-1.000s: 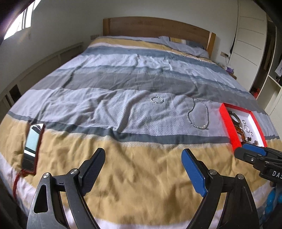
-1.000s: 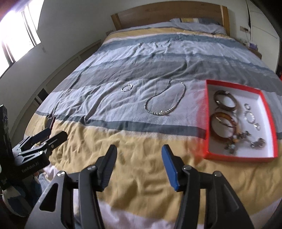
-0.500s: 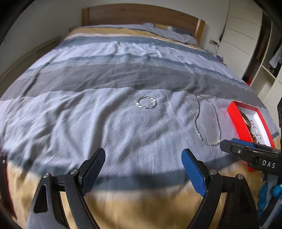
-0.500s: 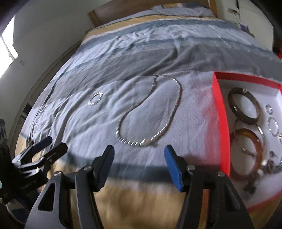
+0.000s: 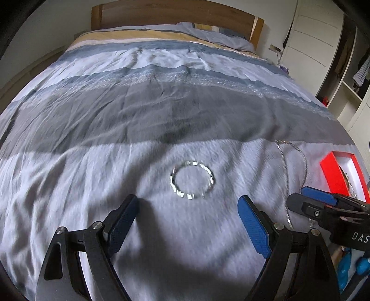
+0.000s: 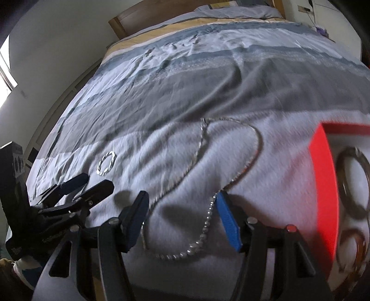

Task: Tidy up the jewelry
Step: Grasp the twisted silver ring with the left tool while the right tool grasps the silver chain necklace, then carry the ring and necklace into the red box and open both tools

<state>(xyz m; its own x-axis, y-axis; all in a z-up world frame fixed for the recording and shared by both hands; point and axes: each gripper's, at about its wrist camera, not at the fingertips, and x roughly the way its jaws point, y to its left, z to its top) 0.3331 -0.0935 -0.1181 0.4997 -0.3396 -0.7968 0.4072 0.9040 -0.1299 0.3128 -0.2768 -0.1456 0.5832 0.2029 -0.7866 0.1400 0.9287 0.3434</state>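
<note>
You have the bed point(image 5: 161, 111) spread wide under both grippers, its striped duvet point(image 6: 208, 81) rumpled in grey, pale and yellow bands, with the wooden headboard point(image 5: 161, 12) at the far end. The red tray point(image 6: 323, 180) sits on the cover at your right, with bangles point(image 6: 353, 180) inside it. The long silver necklace point(image 6: 201, 148) lies looped on the pale band just left of the tray. The small silver bracelet point(image 5: 191, 180) lies apart to its left.

Your left gripper point(image 5: 187, 222) is spread wide, nothing between its fingers, just short of the bracelet. Your right gripper point(image 6: 182, 215) has just been opening; the necklace's near loop lies between its fingers, unpinched. Its fingers hide part of the chain.
</note>
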